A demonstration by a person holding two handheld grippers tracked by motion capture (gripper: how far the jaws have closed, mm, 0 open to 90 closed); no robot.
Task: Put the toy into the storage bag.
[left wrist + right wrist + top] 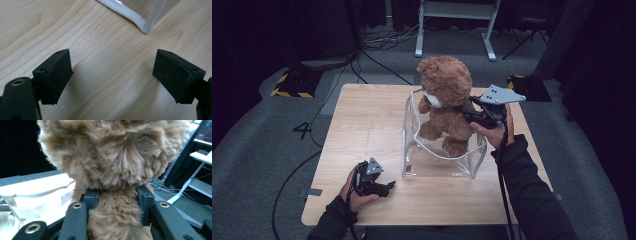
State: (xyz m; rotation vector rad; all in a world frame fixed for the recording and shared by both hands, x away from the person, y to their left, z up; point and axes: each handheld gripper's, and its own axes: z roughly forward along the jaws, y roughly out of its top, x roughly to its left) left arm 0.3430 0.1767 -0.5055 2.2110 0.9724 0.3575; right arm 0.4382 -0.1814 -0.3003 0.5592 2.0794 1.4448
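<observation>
A brown teddy bear stands with its legs inside a clear plastic bag at the middle of the wooden table; its head and chest rise above the bag's white rim. My right gripper reaches in from the right and is shut on the bear. In the right gripper view both pads press into the fur just under the head of the bear, with my right gripper around its neck. My left gripper rests low near the table's front left, open and empty.
A corner of the clear bag lies just beyond the left jaws. Bare wood spreads left of the bag. Past the table's far edge are grey floor, cables, a white desk frame and dark stands.
</observation>
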